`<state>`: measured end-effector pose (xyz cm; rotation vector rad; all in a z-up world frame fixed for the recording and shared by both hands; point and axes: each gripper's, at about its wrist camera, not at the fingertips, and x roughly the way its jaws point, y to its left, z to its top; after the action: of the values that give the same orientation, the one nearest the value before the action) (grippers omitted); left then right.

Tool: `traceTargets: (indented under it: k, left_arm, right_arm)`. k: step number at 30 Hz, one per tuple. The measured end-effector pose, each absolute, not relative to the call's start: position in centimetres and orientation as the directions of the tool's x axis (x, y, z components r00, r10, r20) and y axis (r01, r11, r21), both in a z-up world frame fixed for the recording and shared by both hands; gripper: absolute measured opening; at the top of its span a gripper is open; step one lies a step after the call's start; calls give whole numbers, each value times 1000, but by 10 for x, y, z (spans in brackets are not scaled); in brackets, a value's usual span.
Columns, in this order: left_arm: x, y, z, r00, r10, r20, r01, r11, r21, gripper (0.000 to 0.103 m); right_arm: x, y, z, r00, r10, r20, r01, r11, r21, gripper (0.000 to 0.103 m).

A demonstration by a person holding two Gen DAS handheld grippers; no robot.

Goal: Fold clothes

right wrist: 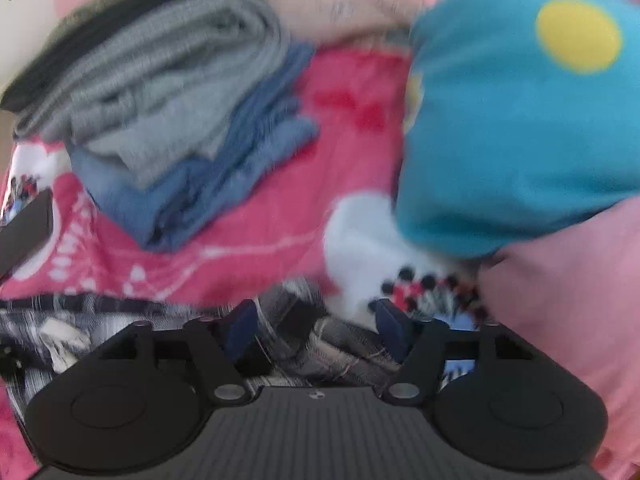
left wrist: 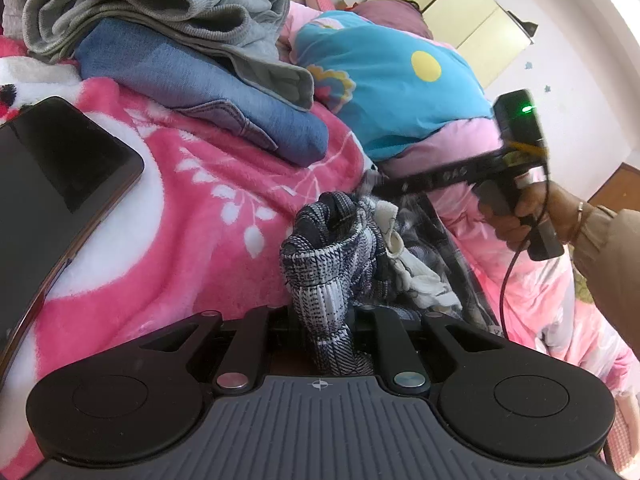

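Note:
A grey-and-black plaid garment (left wrist: 336, 248) is bunched up over the pink blanket (left wrist: 208, 216). My left gripper (left wrist: 320, 320) is shut on a twisted fold of it. My right gripper (left wrist: 376, 184) shows in the left wrist view, held by a hand (left wrist: 520, 216), its tips at the far end of the same garment. In the blurred right wrist view my right gripper (right wrist: 316, 320) has plaid cloth (right wrist: 320, 344) between its blue pads (right wrist: 240, 324), with the jaws fairly wide apart around it.
A folded stack lies behind: grey knit (left wrist: 160, 4) on blue jeans (left wrist: 208, 92). A dark phone (left wrist: 52, 176) lies on the left. A blue pillow (left wrist: 392, 80) with a yellow dot sits on pink bedding (left wrist: 532, 292) to the right.

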<state>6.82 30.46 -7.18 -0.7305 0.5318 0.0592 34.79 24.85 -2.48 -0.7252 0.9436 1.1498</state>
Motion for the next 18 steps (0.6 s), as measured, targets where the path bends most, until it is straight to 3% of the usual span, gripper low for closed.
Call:
traceTargets:
  k: [2,5,8,9,10,18]
  left_arm:
    - [69,304,-72,868,-128,-480,-233,749,-620,12]
    - [69,303,-72,870,-120,-478,-230,760,-609,11]
    - [69,300,-71,874,-105,-475,-225,778,-586,10]
    - [68,299,-70,876,-100,-472,-225,781,-582,10]
    - [67,299,-70,878,-96,-469,-224,783,-581,9]
    - [62,299,-62,894,-32,-446,-250,792,-558,9]
  right_arm:
    - [354,252,-39,92,365,-926,-961,277,14,76]
    - [355,249,-50,62,378,-924,-945,321,68,74]
    - [344,238,-44,43,437,-898,-954,286,94,41]
    - [339,234,-41,47,450,-892,-960,266,83,25]
    - [332,232,-36,68,465,-883,-968,244,53,22]
    - [310,232,20,210,717,-664,-969,246,-40,18]
